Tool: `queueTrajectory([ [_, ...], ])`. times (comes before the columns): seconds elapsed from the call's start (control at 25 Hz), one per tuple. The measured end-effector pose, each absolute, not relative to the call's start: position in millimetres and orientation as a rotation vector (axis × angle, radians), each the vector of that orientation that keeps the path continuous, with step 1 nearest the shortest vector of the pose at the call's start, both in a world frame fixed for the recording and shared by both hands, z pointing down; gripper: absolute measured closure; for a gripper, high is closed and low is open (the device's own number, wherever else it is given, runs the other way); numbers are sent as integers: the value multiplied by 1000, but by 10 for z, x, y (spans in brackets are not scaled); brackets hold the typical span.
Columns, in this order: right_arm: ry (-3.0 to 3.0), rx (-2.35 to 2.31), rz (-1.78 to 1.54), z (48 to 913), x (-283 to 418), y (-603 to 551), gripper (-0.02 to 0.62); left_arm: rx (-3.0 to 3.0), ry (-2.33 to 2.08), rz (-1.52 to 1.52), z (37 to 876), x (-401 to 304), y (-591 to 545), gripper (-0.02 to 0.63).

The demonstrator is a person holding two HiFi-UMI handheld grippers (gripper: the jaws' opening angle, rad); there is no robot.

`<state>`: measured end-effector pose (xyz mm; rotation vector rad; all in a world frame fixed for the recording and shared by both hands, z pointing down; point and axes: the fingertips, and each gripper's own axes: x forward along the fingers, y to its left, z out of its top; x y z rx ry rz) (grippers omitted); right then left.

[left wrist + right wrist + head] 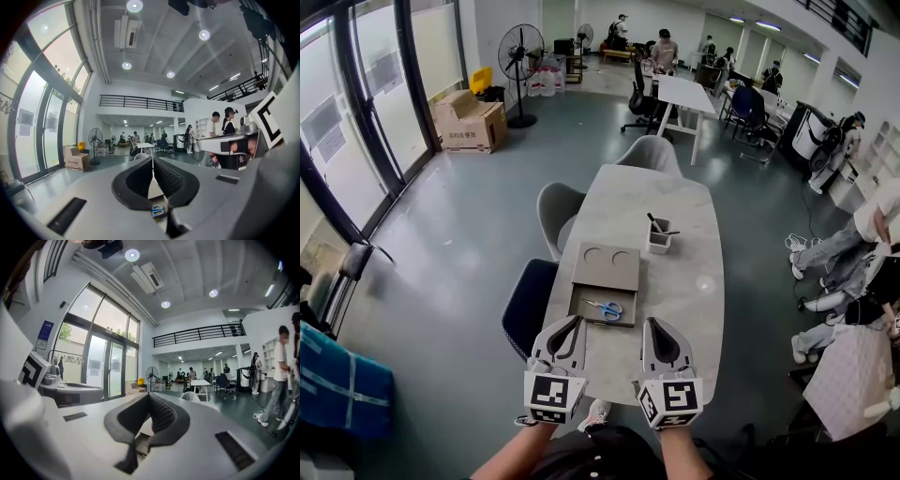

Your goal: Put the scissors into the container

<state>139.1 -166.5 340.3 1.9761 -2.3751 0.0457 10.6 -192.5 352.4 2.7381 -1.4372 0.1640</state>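
My left tongs [575, 323] and right tongs [648, 324] are pressed together, empty. The blue-handled scissors [607, 308] lie just ahead between them (long axis crosswise) in a brown tray [628, 301]. The left is marginally nearer.

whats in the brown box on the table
Blue scissors lie in the box's open near section. A panel with two round dents covers the far section; anything beneath is hidden.

Table top [675, 281] looks like smooth pale stone with a slight sheen. Scissors [607, 308] have blue plastic handles, and the tray [607, 267] looks matt brown, cardboard-ish.
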Motion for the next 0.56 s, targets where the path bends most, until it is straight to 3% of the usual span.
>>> queueTrajectory([
  [0.56, -2357, 1976, 17, 3482, 1295, -1391, 600, 2745, -1433, 161, 3645, 4, -1682, 588],
])
